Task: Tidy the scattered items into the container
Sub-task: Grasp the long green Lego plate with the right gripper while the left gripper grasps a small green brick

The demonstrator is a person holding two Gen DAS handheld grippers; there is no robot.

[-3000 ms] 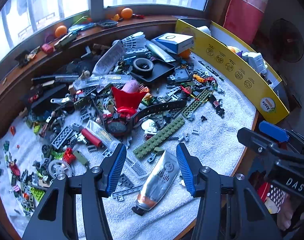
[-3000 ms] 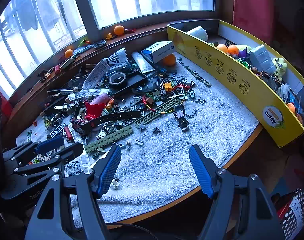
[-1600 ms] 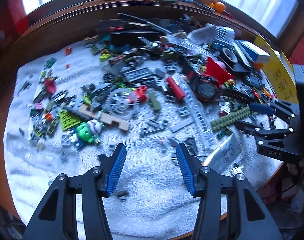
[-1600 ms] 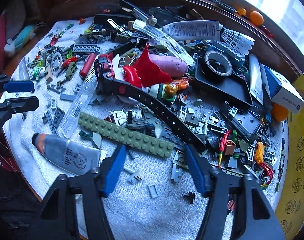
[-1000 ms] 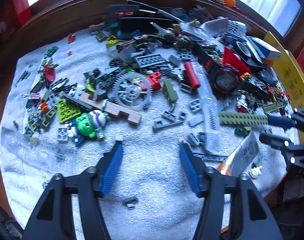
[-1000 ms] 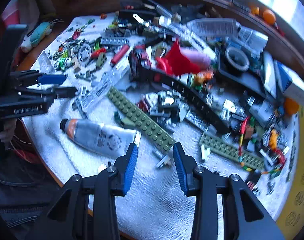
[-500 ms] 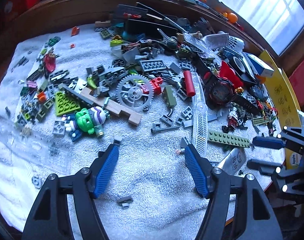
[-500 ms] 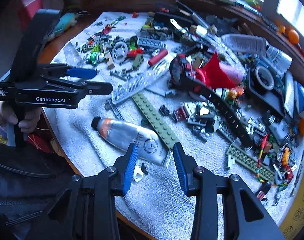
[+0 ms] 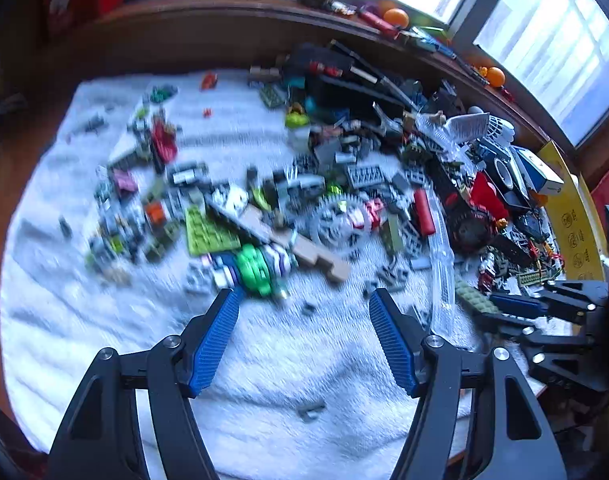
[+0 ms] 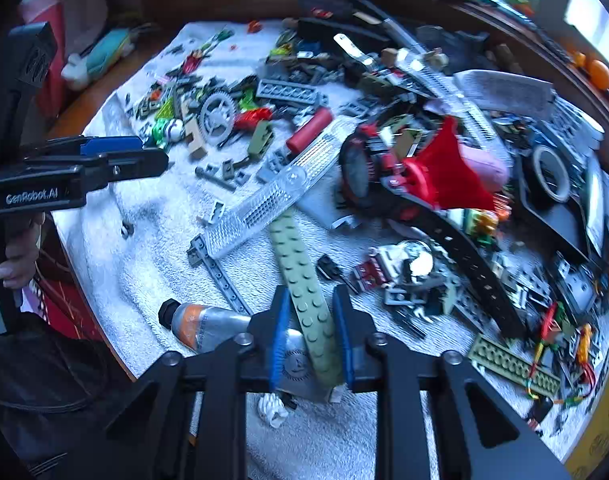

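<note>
Many toy bricks and small items lie scattered on a white towel (image 9: 264,360). My right gripper (image 10: 310,312) has its jaws close around the near end of a long olive-green studded plate (image 10: 300,276) that lies over a silver tube (image 10: 208,326). My left gripper (image 9: 304,308) is open and empty above the towel, just in front of a green and white toy figure (image 9: 256,266). The yellow container (image 9: 572,216) stands at the far right. The right gripper also shows in the left wrist view (image 9: 516,310), at the plate's end (image 9: 470,298).
A wooden block (image 9: 312,254), a grey gear (image 9: 336,220), a red cylinder (image 10: 310,128), a clear ridged strip (image 10: 280,192), a black watch with strap (image 10: 436,216) and a red cone (image 10: 448,172) lie in the pile. A wooden sill (image 9: 224,12) rims the back.
The right gripper has moved down and forward over the green plate and narrowed its jaws around it. The left gripper has moved forward towards the green toy figure, staying open.
</note>
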